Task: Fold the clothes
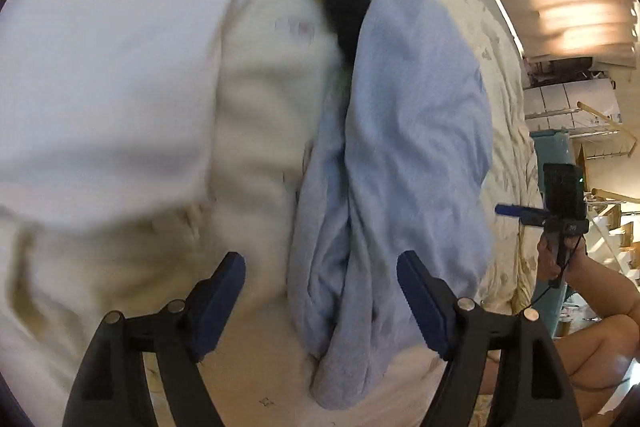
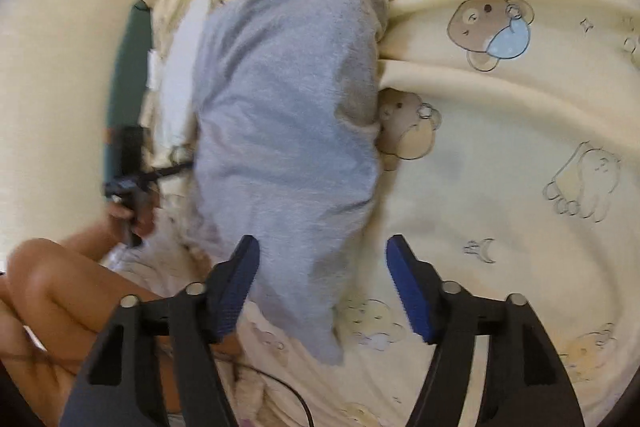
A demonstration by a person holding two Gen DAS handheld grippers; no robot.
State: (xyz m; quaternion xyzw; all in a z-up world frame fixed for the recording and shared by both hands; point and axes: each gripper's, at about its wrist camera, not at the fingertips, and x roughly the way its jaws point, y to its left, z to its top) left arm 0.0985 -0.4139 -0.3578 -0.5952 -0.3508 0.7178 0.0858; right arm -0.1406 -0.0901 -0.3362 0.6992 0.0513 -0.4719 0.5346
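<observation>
Now, garment: I see a grey-blue garment (image 2: pixel 288 115) bunched on the bed sheet (image 2: pixel 500 155).
Left gripper (image 1: pixel 320 291): wide open, empty.
Right gripper (image 2: pixel 322 279): wide open, empty.
Writing: none legible; bear prints only.

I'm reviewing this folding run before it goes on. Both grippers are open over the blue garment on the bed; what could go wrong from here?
1. The light blue garment lies bunched in deep creases, so a fold made now would likely come out lumpy.
2. The bear-print sheet is ridged right beside the garment; the right gripper might pinch sheet along with cloth.
3. A dark item and white cloth lie against the garment; the left gripper could snag them.
</observation>
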